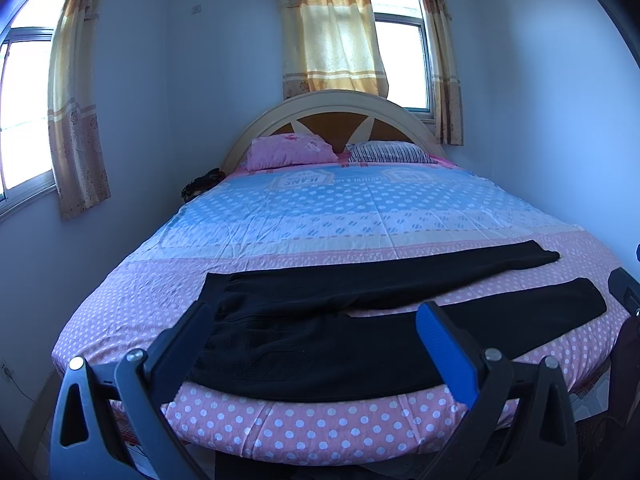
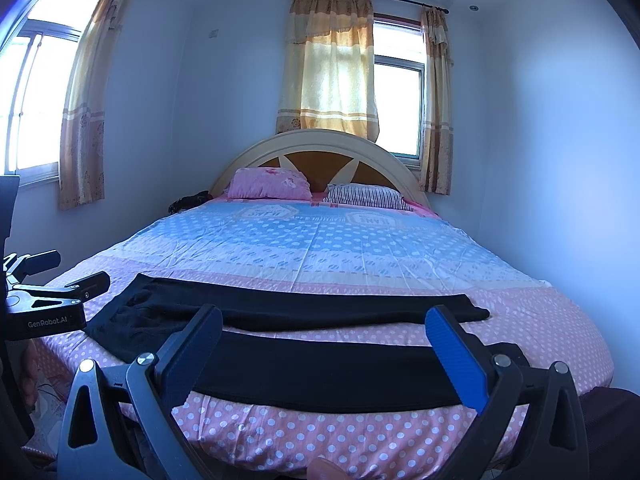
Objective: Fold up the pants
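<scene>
Black pants (image 1: 320, 344) lie flat across the foot of the bed, waist at the left, both legs spread apart and running right. In the right wrist view the same pants (image 2: 320, 372) stretch across the near edge, the far leg (image 2: 340, 312) behind the near one. My left gripper (image 1: 314, 320) is open, held above the waist end with nothing between its fingers. My right gripper (image 2: 324, 324) is open too, hovering over the near leg, empty. The left gripper's body (image 2: 48, 304) shows at the left edge of the right wrist view.
The bed (image 1: 320, 436) has a pink dotted and blue sheet, a pink pillow (image 1: 290, 151) and a striped pillow (image 1: 390, 152) by the curved headboard (image 1: 332, 116). Curtained windows (image 1: 400, 60) stand behind and at the left. Walls close in on both sides.
</scene>
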A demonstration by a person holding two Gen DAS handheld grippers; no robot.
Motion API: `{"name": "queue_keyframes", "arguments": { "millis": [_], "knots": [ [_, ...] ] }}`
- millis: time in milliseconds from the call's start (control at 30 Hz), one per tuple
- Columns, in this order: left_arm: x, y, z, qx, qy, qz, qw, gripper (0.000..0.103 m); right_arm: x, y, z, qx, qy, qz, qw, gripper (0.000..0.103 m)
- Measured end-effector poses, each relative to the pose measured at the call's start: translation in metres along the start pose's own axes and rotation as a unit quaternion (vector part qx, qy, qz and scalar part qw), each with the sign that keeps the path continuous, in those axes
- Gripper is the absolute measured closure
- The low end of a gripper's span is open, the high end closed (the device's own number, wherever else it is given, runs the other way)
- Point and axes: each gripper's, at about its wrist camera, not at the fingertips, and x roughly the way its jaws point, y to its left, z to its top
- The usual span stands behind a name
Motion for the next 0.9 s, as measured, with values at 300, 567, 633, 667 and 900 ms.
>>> {"name": "queue_keyframes", "arguments": {
  "millis": [300,567,633,667,900],
  "knots": [
    [0.0011,0.0006,-0.0010,-0.001,0.000,-0.001,1.0000,0.000,0.0004,0.0012,-0.0009,-0.001,0.001,0.000,1.000,0.001],
    [0.0012,0.0005,-0.0016,-0.002,0.000,-0.001,1.0000,0.000,0.0004,0.0016,-0.0014,-0.002,0.001,0.001,1.000,0.001],
    [0.0012,0.0003,-0.0017,-0.002,0.000,-0.001,1.0000,0.000,0.0006,0.0020,-0.0019,-0.002,0.002,0.000,1.000,0.001],
    [0.0012,0.0003,-0.0013,-0.001,0.000,-0.001,1.0000,0.000,0.0013,0.0028,-0.0024,-0.003,0.002,0.001,1.000,0.001],
    [0.0015,-0.0009,-0.0016,-0.001,0.001,-0.001,1.0000,0.000,0.0013,0.0031,-0.0034,-0.004,0.004,0.003,1.000,0.001]
  ]
}}
